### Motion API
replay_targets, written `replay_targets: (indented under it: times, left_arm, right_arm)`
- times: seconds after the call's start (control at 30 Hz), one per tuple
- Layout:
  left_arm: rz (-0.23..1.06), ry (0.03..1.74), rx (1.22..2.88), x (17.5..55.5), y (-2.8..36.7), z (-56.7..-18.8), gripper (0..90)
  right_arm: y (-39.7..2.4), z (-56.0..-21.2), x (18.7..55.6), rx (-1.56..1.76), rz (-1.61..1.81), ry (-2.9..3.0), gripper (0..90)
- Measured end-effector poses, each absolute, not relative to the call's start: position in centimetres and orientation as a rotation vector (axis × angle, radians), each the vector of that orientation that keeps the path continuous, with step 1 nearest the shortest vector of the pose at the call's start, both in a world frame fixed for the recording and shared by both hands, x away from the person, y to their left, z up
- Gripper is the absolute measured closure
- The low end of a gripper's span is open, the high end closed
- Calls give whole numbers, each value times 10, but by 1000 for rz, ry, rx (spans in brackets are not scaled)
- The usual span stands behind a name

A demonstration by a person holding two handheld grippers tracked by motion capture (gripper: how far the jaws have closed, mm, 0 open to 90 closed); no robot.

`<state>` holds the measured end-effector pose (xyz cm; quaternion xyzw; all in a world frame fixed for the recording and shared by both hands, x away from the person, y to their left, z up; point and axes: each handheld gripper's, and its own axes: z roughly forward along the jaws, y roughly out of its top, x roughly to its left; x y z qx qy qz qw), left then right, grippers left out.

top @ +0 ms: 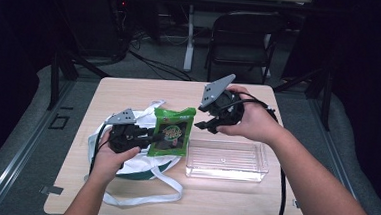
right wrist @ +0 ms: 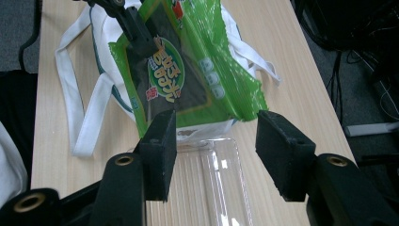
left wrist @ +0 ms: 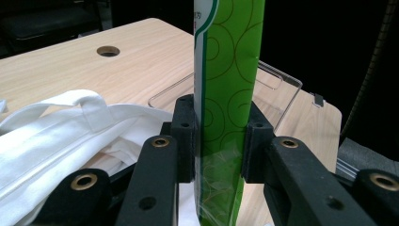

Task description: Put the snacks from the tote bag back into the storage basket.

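A green snack bag (top: 172, 131) with a dark window and a round label hangs upright over a white tote bag (top: 143, 115) at the table's left. My left gripper (top: 152, 138) is shut on the bag's left edge. In the left gripper view both pads (left wrist: 184, 136) press the green bag (left wrist: 226, 84) edge-on. My right gripper (top: 202, 123) is open beside the bag's upper right corner, apart from it. In the right gripper view its jaws (right wrist: 214, 146) stand wide with nothing between them, the bag (right wrist: 188, 70) lies beyond, and the left gripper (right wrist: 136, 33) clamps it.
A clear plastic tray (top: 263, 162) lies on the wooden table (top: 129, 89) right of the bag, under the right hand. The tote's long straps (top: 143, 199) trail toward the front edge. A black chair (top: 242, 40) stands behind the table. A cable hole (left wrist: 108, 51) marks the tabletop.
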<state>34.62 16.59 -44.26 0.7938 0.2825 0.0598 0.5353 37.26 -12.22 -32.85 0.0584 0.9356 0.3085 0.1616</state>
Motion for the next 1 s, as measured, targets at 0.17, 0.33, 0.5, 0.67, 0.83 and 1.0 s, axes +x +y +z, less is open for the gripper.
replay_targets:
  times: [0.17,0.33,0.5,0.67,0.83,1.0]
  left_arm:
    - [136,663,1897,347,164,-444,726]
    - [126,658,1896,346,161,-445,726]
    - [107,649,1906,346,156,-448,726]
    - [102,635,1901,345,154,-447,726]
    - [103,621,1905,344,153,-446,727]
    - [95,609,1912,343,148,-447,726]
  right_arm:
    - [-117,-330,374,151,857,2685,470]
    - [-113,-331,374,133,849,2694,463]
    - [-107,-331,374,117,849,2699,460]
    - [-102,-334,375,101,840,2718,460]
    - [-97,-336,375,82,834,2731,461]
    - [-92,-337,376,65,826,2738,461]
